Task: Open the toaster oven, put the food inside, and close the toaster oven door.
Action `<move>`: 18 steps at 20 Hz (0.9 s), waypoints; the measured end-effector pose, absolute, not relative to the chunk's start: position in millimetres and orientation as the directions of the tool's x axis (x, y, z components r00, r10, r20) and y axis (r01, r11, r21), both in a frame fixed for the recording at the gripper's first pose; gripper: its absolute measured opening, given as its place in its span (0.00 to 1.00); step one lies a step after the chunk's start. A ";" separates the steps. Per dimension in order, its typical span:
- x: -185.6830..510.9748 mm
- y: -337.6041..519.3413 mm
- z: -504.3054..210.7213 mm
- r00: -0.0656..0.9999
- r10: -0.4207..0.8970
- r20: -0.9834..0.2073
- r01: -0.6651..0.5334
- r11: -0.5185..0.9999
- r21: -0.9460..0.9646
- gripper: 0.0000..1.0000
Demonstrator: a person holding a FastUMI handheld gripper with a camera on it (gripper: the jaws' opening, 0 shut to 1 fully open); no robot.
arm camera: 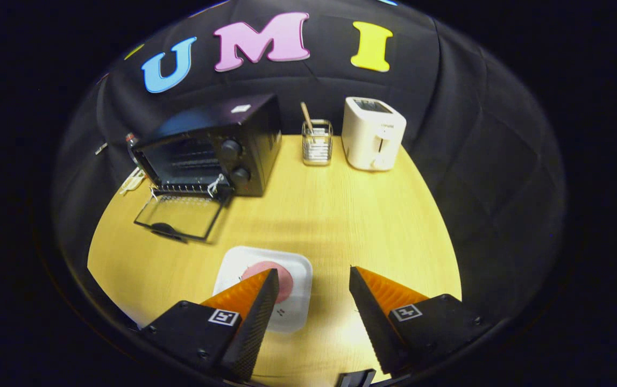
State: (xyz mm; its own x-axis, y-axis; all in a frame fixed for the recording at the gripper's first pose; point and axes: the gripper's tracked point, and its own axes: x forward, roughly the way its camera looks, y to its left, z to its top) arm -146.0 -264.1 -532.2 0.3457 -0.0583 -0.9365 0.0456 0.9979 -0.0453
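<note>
A black toaster oven (217, 145) stands at the far left of the wooden table with its glass door (182, 215) folded down flat in front of it. Nearer to me lies a white square plate (297, 269) carrying a round pink slice of food (284, 277). My gripper (313, 274) hovers open above the table; its left finger partly covers the plate and the food, and the right finger is over bare wood to the right of the plate. Nothing is held between the fingers.
A white pop-up toaster (373, 134) stands at the back right of the table (340, 215). Between it and the oven is a wire holder (317, 144) with a wooden utensil in it. Black cloth walls close in the table at the back and sides.
</note>
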 end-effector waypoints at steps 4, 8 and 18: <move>-169.6 -264.0 -577.1 0.238 -0.025 -0.971 0.049 0.999 -0.013 0.66; -174.1 -264.6 -602.1 0.175 -0.010 -0.984 0.027 1.000 -0.006 0.59; -175.8 -262.8 -619.8 0.037 -0.004 -0.999 0.039 0.999 -0.002 0.22</move>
